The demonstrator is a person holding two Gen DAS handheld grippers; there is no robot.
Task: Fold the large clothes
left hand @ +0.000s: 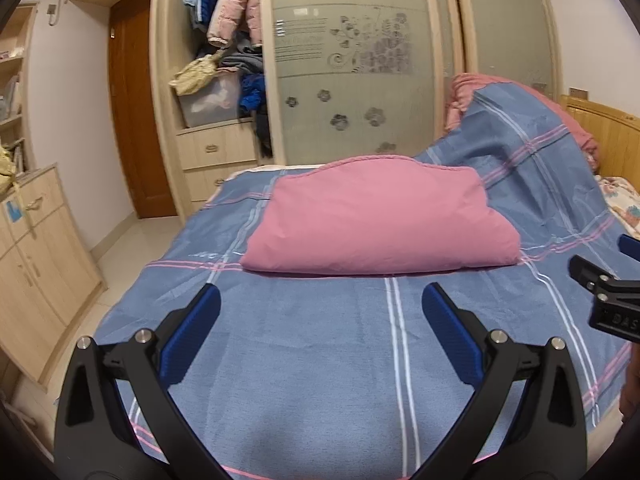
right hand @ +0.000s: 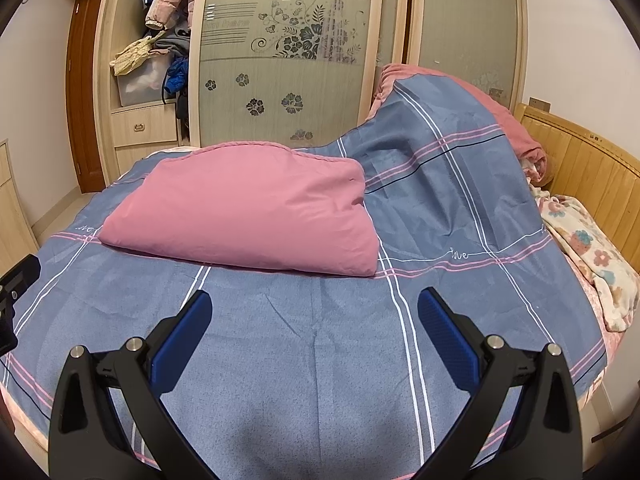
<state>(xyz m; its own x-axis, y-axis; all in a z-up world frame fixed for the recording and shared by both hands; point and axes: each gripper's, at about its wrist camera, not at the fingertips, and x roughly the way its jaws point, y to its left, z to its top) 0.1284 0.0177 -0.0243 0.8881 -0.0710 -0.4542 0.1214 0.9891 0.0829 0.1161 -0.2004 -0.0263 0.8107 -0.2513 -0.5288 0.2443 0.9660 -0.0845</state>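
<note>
Left wrist view: left gripper is spread, holding nothing. The folded pink cloth lies directly ahead, long axis crosswise.

Right wrist view: right gripper is spread, empty; the cloth lies ahead-left, so the left is judged nearer.

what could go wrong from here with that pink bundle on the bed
Both the left gripper and the right gripper are open and hold nothing, short of the folded pink cloth. Gripping only its top layer may undo the fold. The fingers might also catch the blue plaid sheet underneath.
</note>
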